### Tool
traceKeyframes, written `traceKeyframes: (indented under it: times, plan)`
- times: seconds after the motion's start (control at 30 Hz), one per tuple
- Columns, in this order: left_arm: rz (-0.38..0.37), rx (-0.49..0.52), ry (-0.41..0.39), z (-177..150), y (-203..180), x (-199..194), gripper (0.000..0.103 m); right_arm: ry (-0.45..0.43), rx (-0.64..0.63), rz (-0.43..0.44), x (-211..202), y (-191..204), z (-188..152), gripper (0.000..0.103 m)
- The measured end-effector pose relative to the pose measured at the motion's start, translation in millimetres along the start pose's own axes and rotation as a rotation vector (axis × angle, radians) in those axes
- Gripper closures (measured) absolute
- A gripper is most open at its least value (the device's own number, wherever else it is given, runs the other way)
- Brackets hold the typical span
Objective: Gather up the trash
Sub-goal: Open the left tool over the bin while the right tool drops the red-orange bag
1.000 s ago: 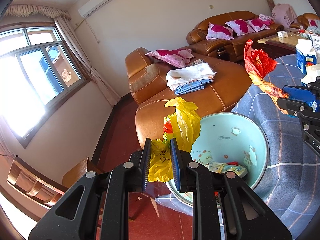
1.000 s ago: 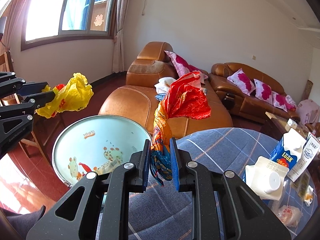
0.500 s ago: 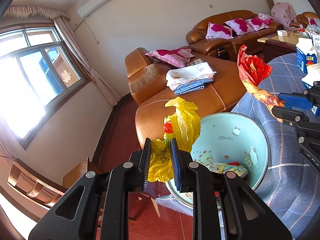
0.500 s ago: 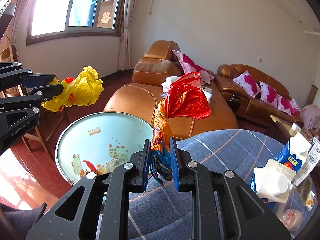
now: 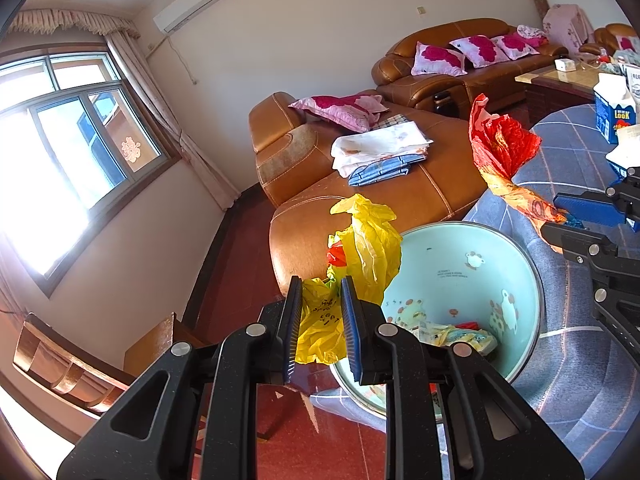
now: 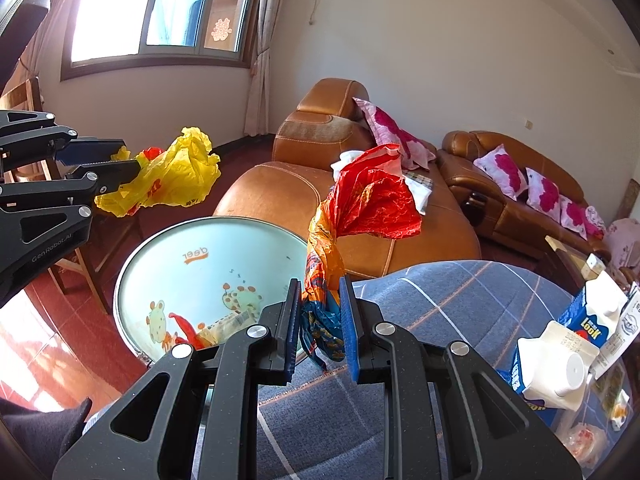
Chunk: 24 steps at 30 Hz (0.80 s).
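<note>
Living room with tan leather sofas, floral pillows and a bright window, and I'm at a table with a blue checked cloth. Pale green bin sits at the table's edge, "deer" printed inside plus cartoon animals, a few wrappers already at the bottom.

My left gripper is clenched on a crumpled yellow plastic bag, held just beside the bin's rim. My right gripper is clamped on the twisted neck of a red and orange plastic bag, just beside the bin over the cloth.

Both bags look feather-light, floppy and slippery, so I reckon pinching a bunched-up part is the only sane hold; loose film would slide out.

Milk cartons on the table read "LOOK". My tongs say "GenRobot.AI"
</note>
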<state>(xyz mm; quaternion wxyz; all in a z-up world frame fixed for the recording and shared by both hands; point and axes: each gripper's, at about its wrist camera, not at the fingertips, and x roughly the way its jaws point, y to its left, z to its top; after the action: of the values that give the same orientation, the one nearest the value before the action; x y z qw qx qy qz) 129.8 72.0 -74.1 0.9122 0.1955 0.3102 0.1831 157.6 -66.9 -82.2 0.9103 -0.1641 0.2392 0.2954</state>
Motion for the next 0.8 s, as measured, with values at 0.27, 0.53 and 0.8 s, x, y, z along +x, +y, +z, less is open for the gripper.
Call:
traceKeyframes:
  times: [0.27,0.53,0.8]
  plan:
    - [-0.006,-0.013,-0.001,0.3,1.9,4.3,0.074,0.009,-0.036,0.017,2.7,8.7,-0.1,0.078]
    - [-0.014,-0.015,0.001,-1.9,-0.2,6.8,0.058,0.02,-0.028,0.013,5.2,8.1,-0.7,0.074]
    - [-0.001,-0.02,0.002,-1.8,3.3,6.5,0.053,0.021,-0.03,0.0,5.8,9.0,-0.6,0.073]
